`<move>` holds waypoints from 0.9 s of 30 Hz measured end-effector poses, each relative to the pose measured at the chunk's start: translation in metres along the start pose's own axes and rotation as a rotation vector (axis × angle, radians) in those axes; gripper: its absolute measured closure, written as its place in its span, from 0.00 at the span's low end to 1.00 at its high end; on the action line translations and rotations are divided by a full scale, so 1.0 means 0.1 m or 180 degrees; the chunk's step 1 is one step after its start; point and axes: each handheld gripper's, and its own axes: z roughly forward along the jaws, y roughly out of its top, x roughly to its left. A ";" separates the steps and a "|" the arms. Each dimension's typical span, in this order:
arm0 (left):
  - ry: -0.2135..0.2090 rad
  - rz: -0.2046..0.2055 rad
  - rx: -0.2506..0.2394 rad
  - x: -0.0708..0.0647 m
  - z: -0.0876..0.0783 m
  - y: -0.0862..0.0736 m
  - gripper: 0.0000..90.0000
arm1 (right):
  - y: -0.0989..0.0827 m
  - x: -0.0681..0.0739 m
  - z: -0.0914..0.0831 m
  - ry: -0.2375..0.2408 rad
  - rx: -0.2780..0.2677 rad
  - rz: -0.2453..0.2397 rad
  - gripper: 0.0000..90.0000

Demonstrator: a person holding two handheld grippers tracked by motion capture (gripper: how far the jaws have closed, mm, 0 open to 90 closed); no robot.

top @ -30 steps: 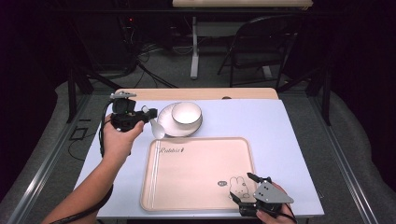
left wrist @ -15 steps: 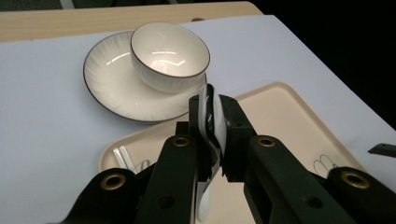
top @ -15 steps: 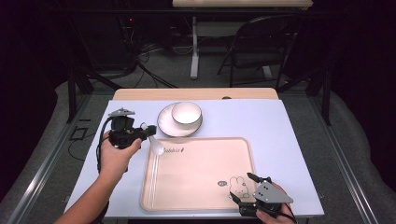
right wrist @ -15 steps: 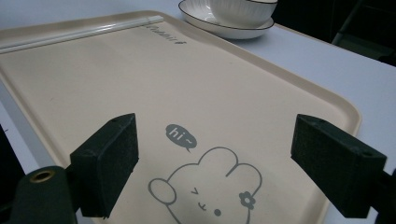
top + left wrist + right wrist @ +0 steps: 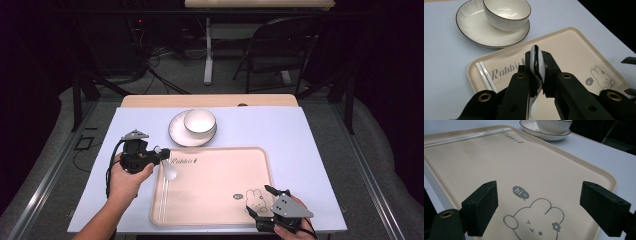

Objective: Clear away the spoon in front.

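The left gripper (image 5: 159, 156), at the left of the high view, is clamped on a white spoon (image 5: 536, 63). The right gripper (image 5: 264, 201), at the lower right, has its jaws standing wide apart with nothing between them. Under both lies the pale blue table (image 5: 300, 130). The beige tray (image 5: 215, 190) fills the lower centre. In the upper centre, the saucer (image 5: 176, 135) carries the bowl (image 5: 199, 121). The spoon's bowl hangs over the tray's upper left corner.
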 end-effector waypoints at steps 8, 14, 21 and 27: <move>-0.0040 -0.0031 0.0102 -0.01 0.03 -0.16 0.94 | 0.00 0.00 0.00 0.0005 0.0001 -0.0015 0.16; -0.0044 -0.0043 0.0211 0.00 0.08 -0.28 0.94 | 0.00 0.00 0.00 0.0001 0.0002 -0.0012 0.16; -0.0055 -0.0053 0.0328 0.00 0.17 -0.37 0.94 | 0.00 0.00 0.01 0.0003 0.0001 -0.0018 0.16; -0.0085 -0.0074 0.0438 0.00 0.26 -0.41 0.94 | 0.00 0.01 0.01 0.0008 0.0005 -0.0022 0.16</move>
